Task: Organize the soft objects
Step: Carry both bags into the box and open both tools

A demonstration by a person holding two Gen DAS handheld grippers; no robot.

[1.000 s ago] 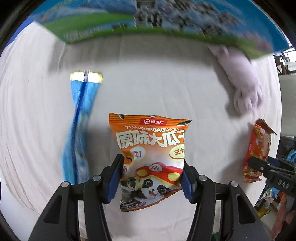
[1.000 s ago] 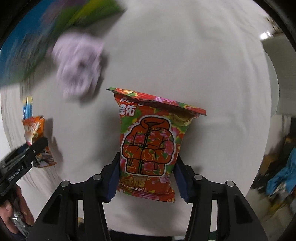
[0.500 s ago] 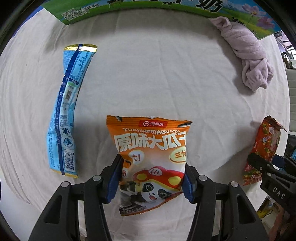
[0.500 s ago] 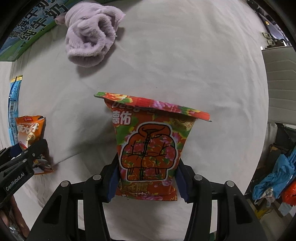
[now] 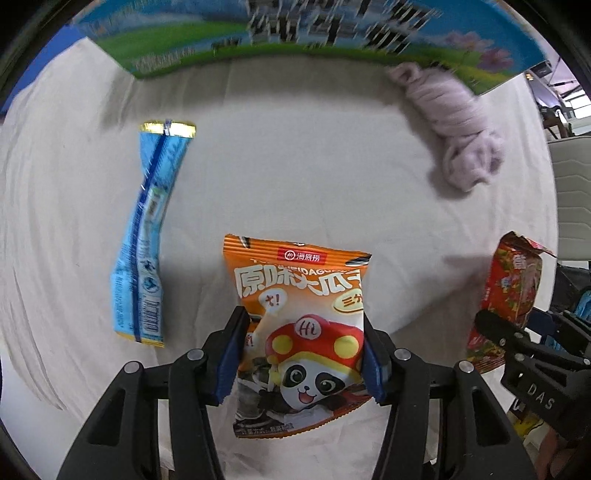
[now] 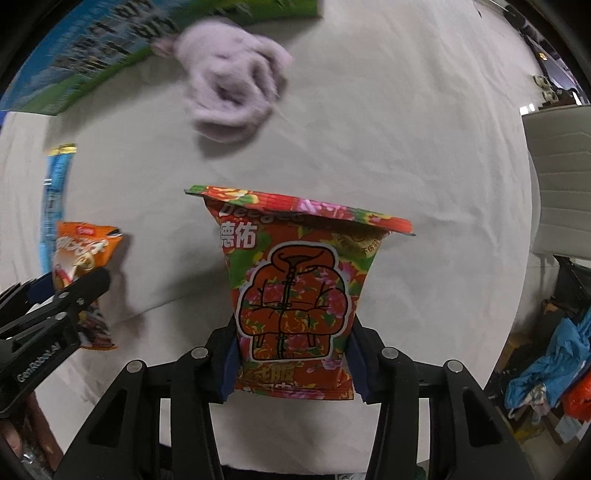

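Two grips: my left gripper (image 5: 301, 354) clamps the orange bag (image 5: 299, 328), my right gripper (image 6: 291, 360) the red bag (image 6: 295, 295), above a white sheet (image 5: 295, 177). Beyond lie a blue packet (image 5: 147, 236), lilac towel (image 6: 232, 92), then a green-blue box (image 5: 295, 33).

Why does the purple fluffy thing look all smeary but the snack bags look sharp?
In both wrist views the camera is moving, so the purple cloth and the green-and-blue box behind it smear. The orange panda bag in the left view and the red flowery bag in the right view stay sharp, because each is pinched in its gripper's fingers and rides along with the camera.
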